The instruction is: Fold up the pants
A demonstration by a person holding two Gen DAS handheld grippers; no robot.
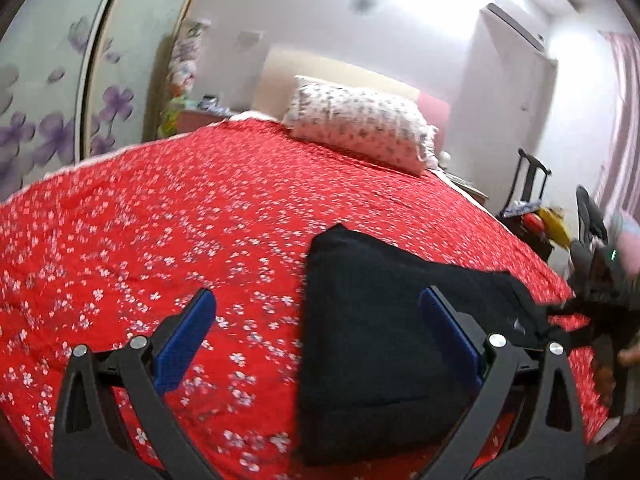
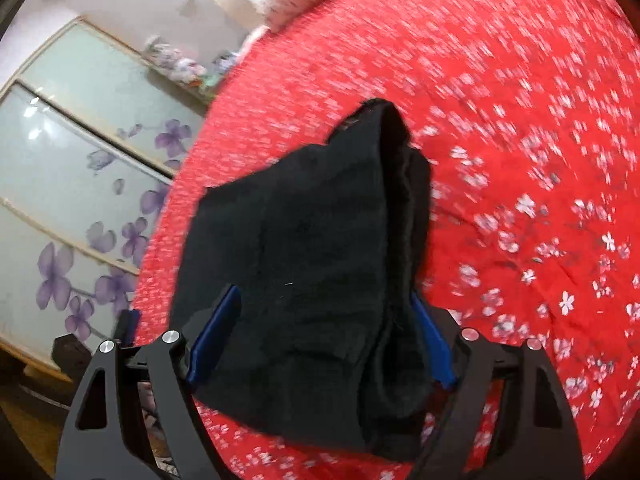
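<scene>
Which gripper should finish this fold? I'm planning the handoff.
Right: the right gripper has the black pants bunched between its fingers. The left gripper is open above the bedspread.

A home bedroom — red floral bedspread (image 1: 200,208), pillow (image 1: 360,124), sliding wardrobe (image 2: 80,152).

The bedspread (image 1: 160,220) is bright red, scattered all over with small white blossoms. The pants (image 1: 380,320) on it are plain black. Both grippers, left (image 1: 316,332) and right (image 2: 324,332), have black frames with blue pads. The pillow (image 1: 360,124) is white with tiny grey-blue sprigs. The wardrobe doors (image 2: 80,152) are pale frosted green with purple flowers.
</scene>
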